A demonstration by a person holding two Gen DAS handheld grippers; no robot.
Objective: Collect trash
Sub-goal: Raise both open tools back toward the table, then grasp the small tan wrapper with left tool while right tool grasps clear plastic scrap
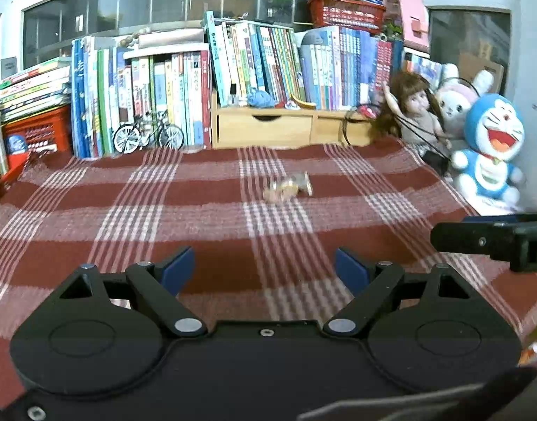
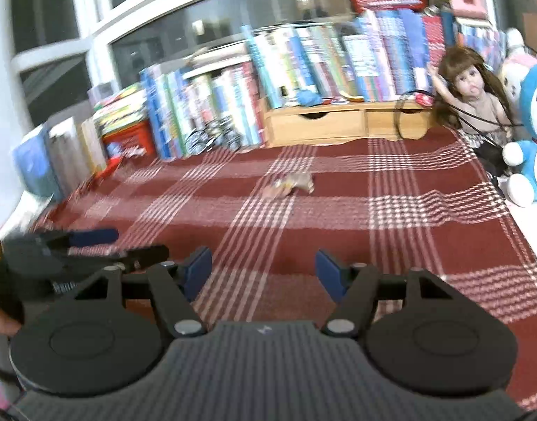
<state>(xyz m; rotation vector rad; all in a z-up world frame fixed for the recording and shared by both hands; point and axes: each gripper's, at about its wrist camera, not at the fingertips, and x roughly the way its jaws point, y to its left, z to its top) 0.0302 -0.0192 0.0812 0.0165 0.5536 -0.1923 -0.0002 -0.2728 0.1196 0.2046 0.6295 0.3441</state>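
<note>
A small crumpled wrapper lies alone in the middle of the red plaid cloth; it also shows in the right wrist view. My left gripper is open and empty, low over the cloth well short of the wrapper. My right gripper is open and empty, also short of the wrapper. The right gripper's fingers reach into the left wrist view from the right edge. The left gripper shows at the left of the right wrist view.
A row of books and a wooden drawer box line the back. A toy bicycle, red baskets, a doll and a blue plush stand at the back and right edge.
</note>
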